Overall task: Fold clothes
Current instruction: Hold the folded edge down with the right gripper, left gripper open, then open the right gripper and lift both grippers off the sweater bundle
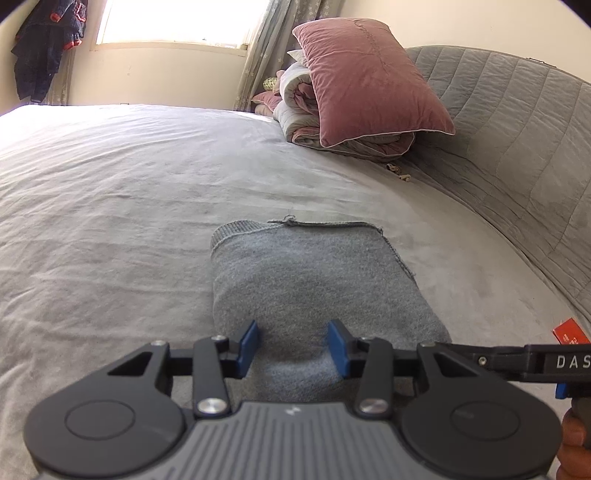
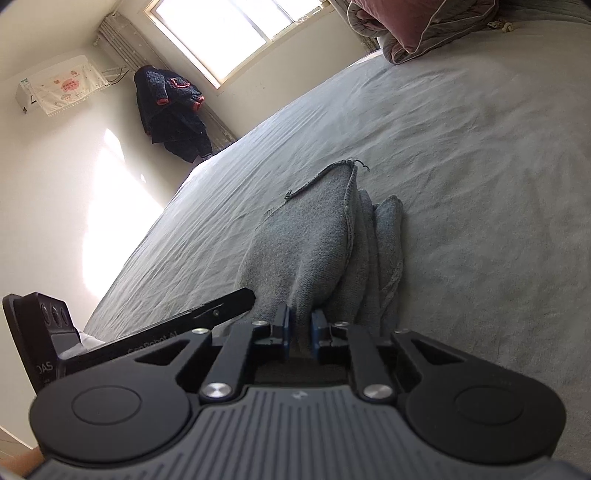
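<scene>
Item: grey garment (image 1: 310, 280), folded into a compact stack, lay mid-bed (image 1: 110, 192). Left hand-held gripper (image 1: 291, 347), jaws spread, hovered at its near edge, likely steadying. Right hand-held gripper (image 2: 300, 332) pinched the upper layer at 6 o'clock, apparently squaring the fold.

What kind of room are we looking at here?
Most likely a bedroom in someone's home. A wide bed with a padded grey headboard fills the view, a pink pillow sits on rolled bedding, and a wall air conditioner hangs near the window.
</scene>
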A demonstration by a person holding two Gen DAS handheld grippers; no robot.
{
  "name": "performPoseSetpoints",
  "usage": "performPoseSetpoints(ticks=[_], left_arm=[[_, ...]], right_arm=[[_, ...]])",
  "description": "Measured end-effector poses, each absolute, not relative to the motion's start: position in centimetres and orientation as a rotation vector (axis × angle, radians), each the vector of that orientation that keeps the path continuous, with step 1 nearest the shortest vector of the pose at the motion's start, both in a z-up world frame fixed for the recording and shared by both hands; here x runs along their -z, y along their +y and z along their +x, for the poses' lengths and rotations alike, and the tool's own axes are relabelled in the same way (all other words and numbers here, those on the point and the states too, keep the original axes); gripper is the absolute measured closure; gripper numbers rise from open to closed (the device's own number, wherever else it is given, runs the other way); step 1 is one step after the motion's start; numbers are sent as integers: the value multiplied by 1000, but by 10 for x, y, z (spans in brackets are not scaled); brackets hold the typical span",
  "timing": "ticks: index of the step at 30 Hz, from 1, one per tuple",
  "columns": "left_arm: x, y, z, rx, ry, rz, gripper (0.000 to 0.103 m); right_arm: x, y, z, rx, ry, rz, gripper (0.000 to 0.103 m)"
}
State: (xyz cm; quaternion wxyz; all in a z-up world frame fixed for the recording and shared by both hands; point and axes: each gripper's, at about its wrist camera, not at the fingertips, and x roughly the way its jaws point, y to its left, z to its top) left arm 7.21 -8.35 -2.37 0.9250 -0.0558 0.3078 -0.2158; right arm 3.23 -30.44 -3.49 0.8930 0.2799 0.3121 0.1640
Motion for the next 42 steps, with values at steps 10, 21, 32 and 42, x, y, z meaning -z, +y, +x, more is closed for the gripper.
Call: performPoseSetpoints(ticks=[10,21,32,42], left_arm=[[32,-113,62,479,573,21,61],[25,-134,40,584,446,85,73],[42,-158,30,599,425,156,75],[46,-163,22,585,405,199,75]], right_arm=[[45,-320,34,-264,751,562,92],[13,-320,50,-289,545,465,84],[26,-299,119,-388,472,136,73],[65,-315,140,-310,554,189,74]])
